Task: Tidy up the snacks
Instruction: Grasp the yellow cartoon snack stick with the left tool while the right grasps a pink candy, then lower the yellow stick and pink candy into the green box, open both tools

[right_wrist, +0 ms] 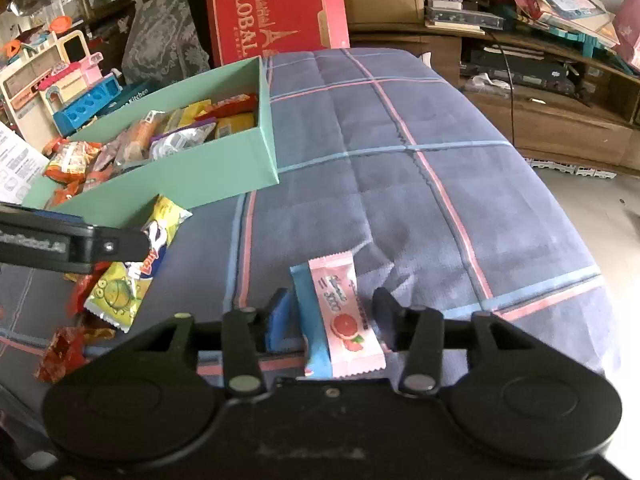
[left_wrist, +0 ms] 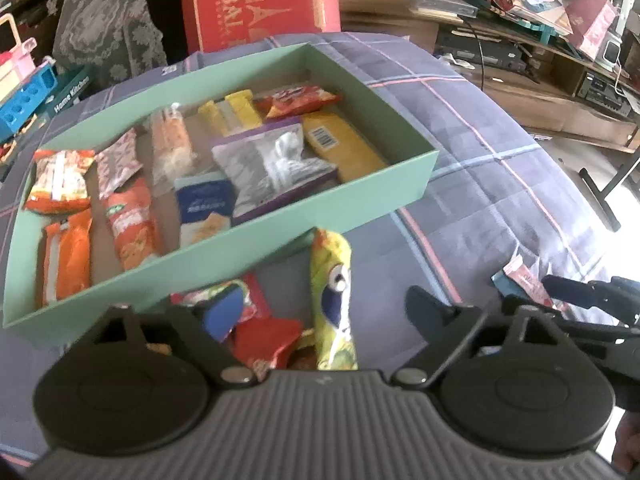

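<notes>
Cluttered shelves ring a plaid quilt [right_wrist: 400,184] where, near the green box [right_wrist: 224,168] of snacks, the right gripper [right_wrist: 332,312] straddles a pink grapefruit sachet [right_wrist: 348,320], pads apparently not yet pressing, while the left gripper [left_wrist: 324,312] hangs spread over a yellow packet [left_wrist: 334,300]; next, finish both pinches and carry them boxward.

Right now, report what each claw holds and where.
Left claw: open, nothing held. Right claw: the pink grapefruit sachet lies between its fingers, long edges facing them; whether they pinch it yet cannot be told.
</notes>
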